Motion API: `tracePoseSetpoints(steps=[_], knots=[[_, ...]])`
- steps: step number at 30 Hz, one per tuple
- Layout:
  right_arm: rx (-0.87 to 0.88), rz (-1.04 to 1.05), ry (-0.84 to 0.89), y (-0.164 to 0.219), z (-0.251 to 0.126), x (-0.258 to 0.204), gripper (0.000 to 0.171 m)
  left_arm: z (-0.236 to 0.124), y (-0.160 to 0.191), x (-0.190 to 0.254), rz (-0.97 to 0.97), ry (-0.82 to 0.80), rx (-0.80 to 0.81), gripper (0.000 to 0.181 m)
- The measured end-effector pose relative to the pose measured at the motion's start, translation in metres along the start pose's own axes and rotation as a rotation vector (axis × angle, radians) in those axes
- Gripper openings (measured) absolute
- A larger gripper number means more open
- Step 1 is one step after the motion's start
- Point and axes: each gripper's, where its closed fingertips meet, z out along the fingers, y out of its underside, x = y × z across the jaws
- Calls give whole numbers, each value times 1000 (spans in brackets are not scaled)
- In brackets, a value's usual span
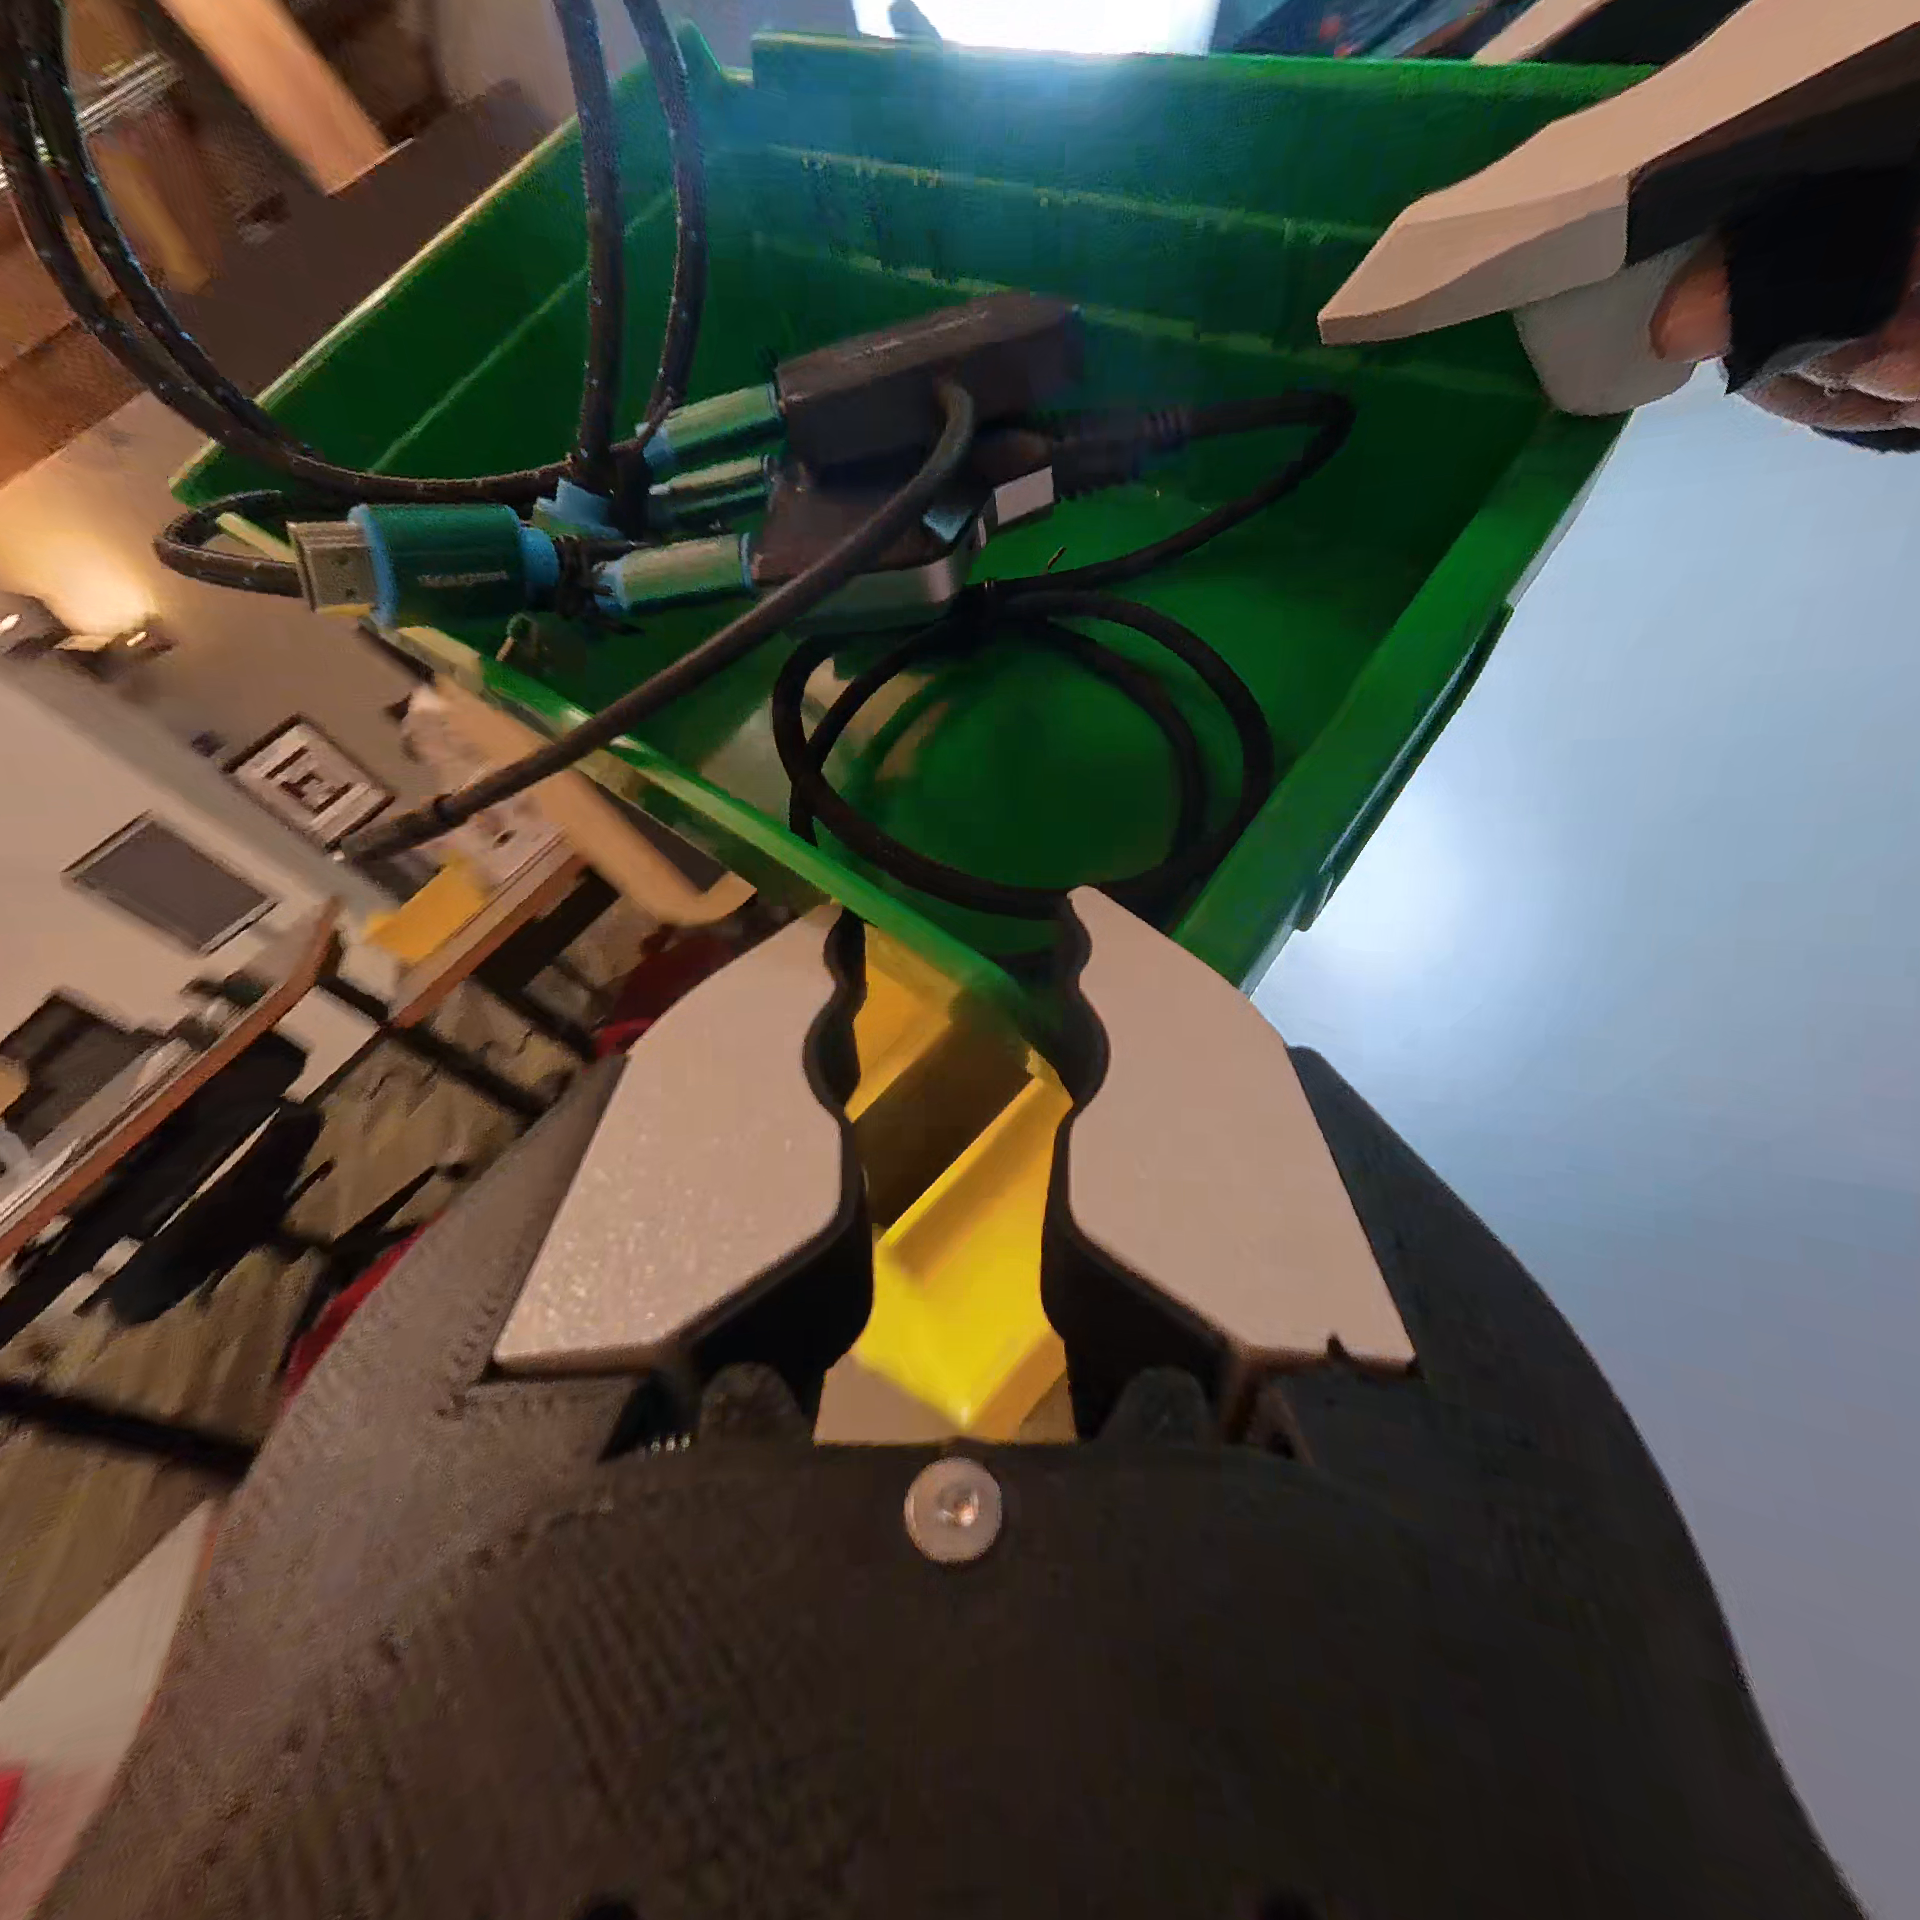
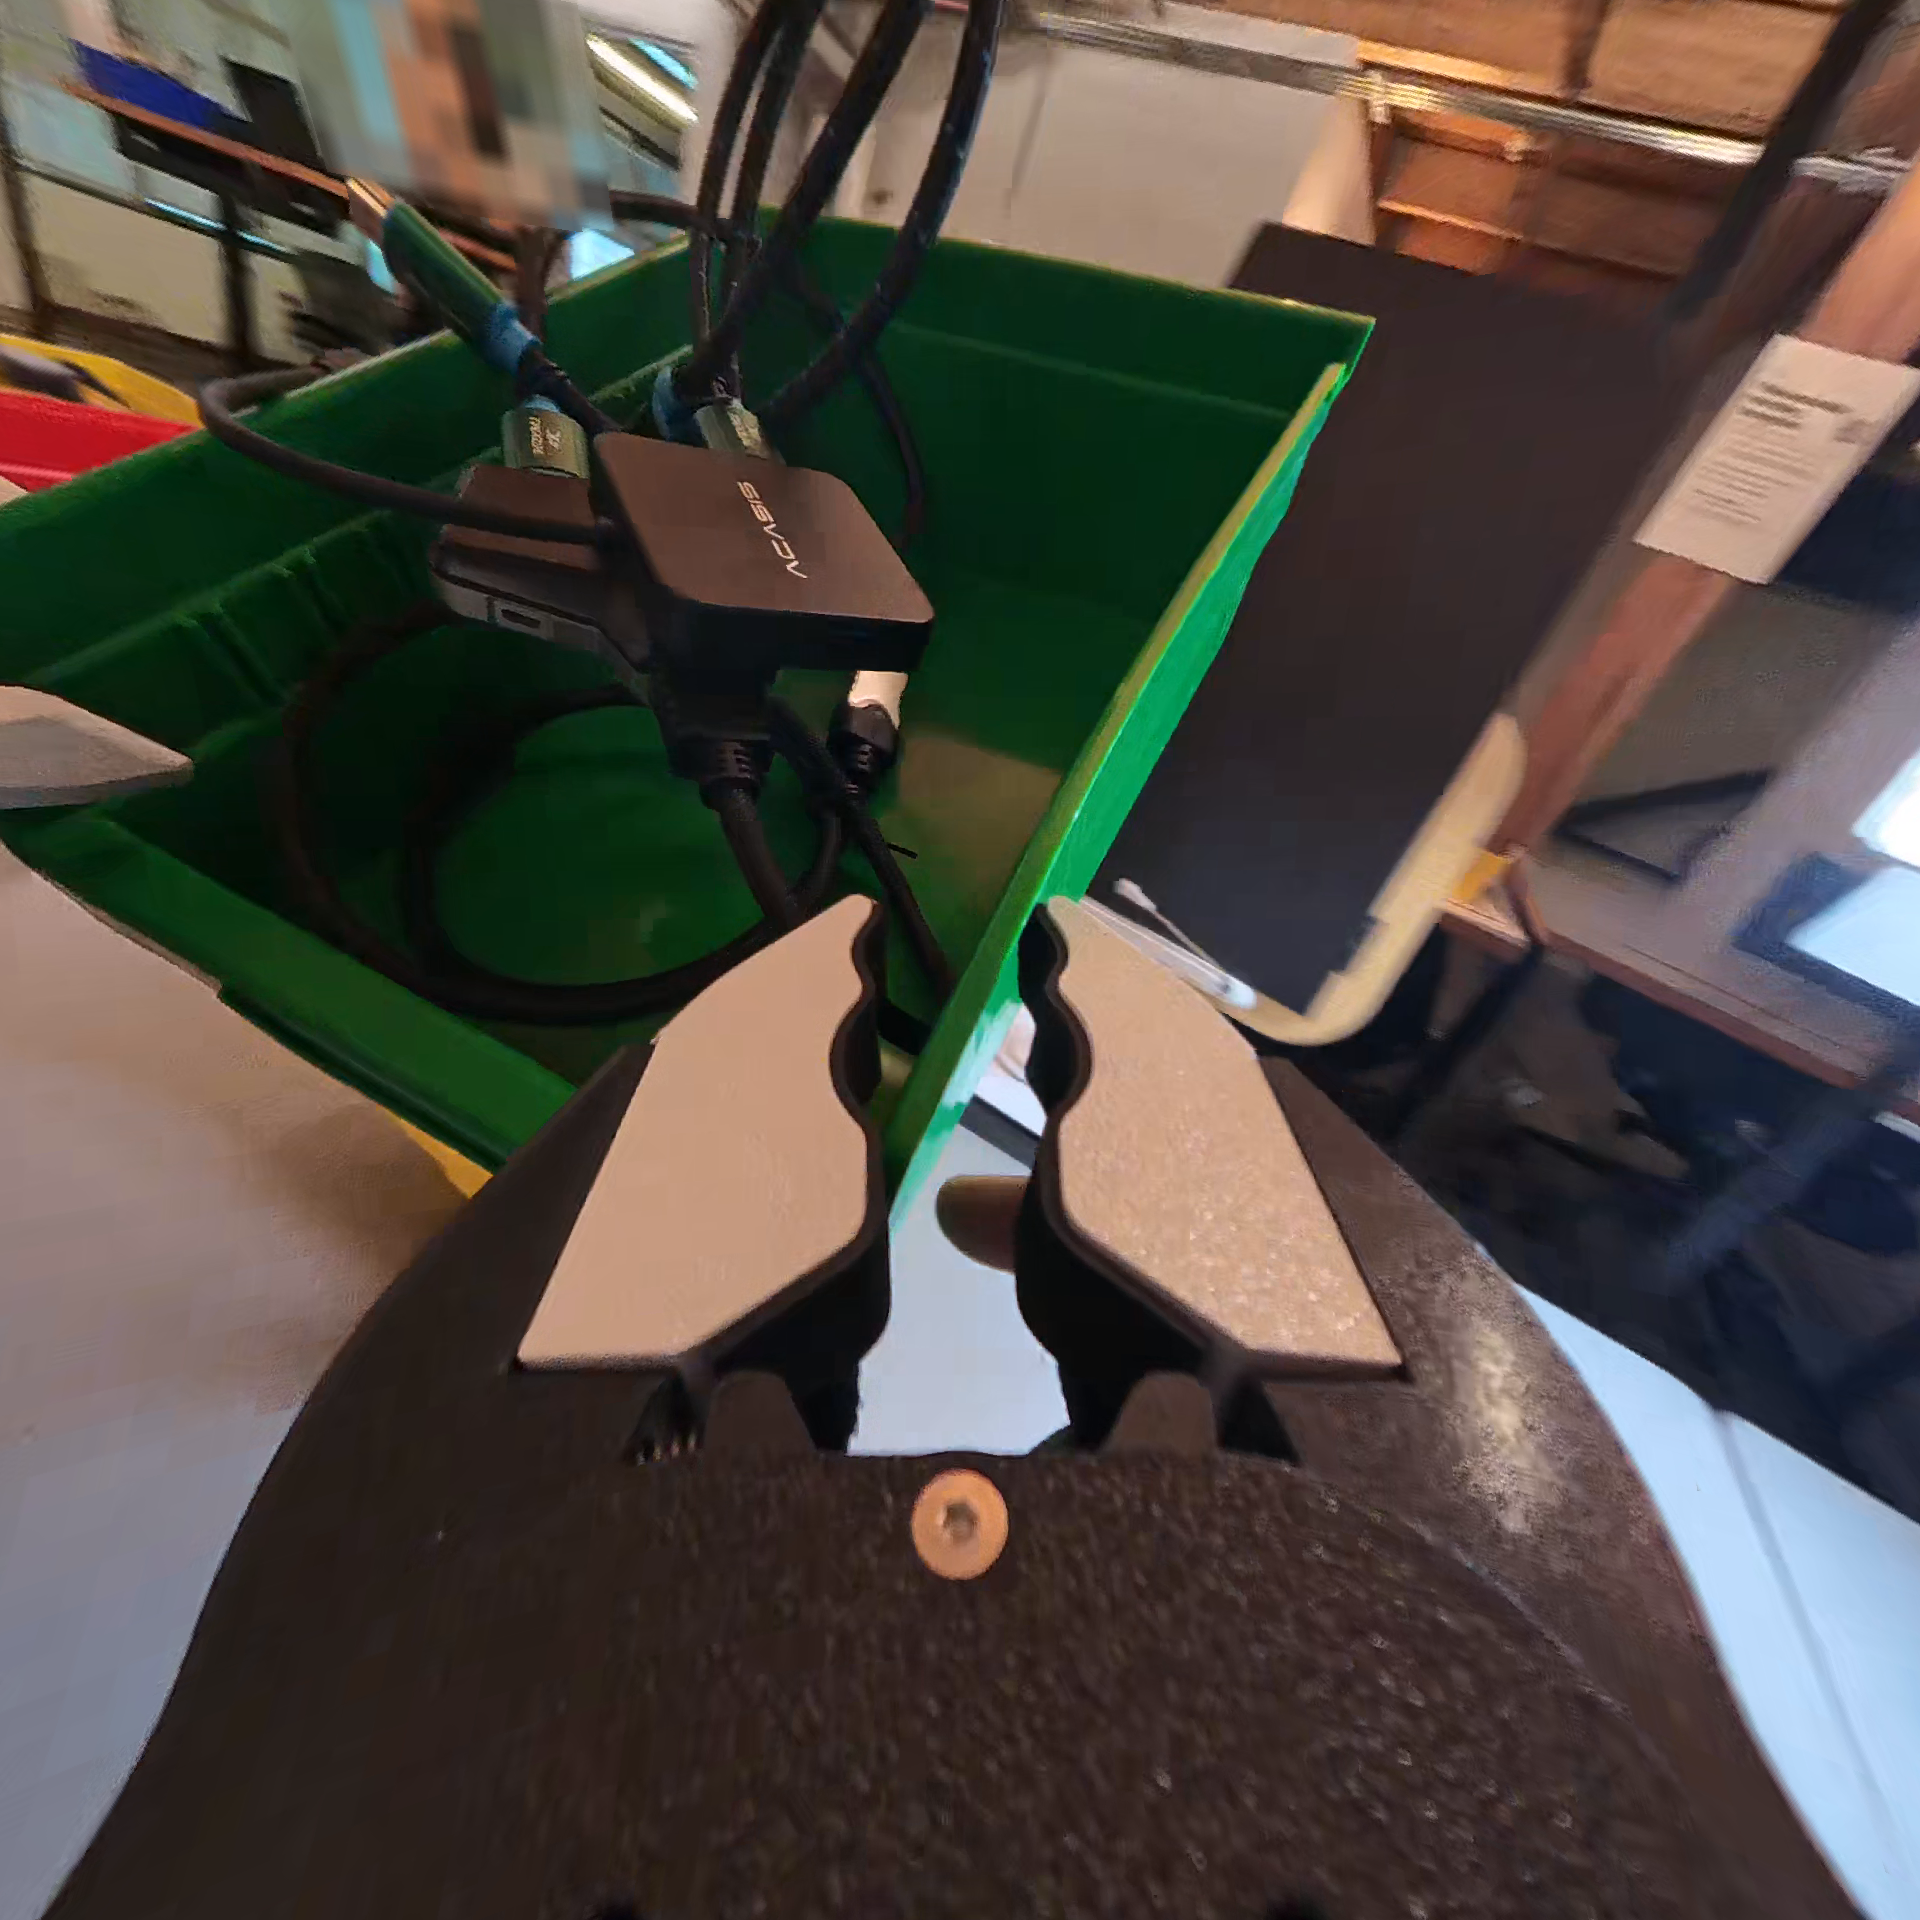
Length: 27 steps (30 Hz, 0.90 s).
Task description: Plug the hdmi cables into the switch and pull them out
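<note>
Both left tongs [image 1: 961,920] and right tongs [image 2: 951,920] hover part open, gripping nothing, at the green bin's [image 2: 1122,727] near rim. Deeper inside that bin lies the black switch [image 2: 764,545], with green-ended HDMI cables [image 1: 717,416] plugged in.

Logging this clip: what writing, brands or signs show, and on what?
Black switch: pale brand lettering on top, legible, not copied here.
Loose green HDMI plug: small print on its shell, not copied.
Paper sheet on the wooden post: printed lines, too blurred to read.
Black-and-white square marker in the background: a pattern, no words.
</note>
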Motion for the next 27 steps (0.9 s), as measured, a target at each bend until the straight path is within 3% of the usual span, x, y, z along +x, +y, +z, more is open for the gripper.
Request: tracePoseSetpoints(steps=[6,14,17,21,24,27], knots=[[-10,56,-251,-9,70,-121,24,-94,71,-58,-88,-158,-147,35],[-149,161,-463,48,122,-257,25,-173,189,-74,-231,-197,-390,35],[-231,180,-478,80,127,-276,25,-173,225,-66,-286,-149,-459,35],[-359,204,-433,129,120,-268,26,-147,261,-41,-348,-52,-504,35],[-436,202,-404,163,99,-255,34,-121,271,-22,-359,-5,-484,34],[-437,103,-396,171,73,-232,45,-92,266,-11,-385,21,-414,33]])
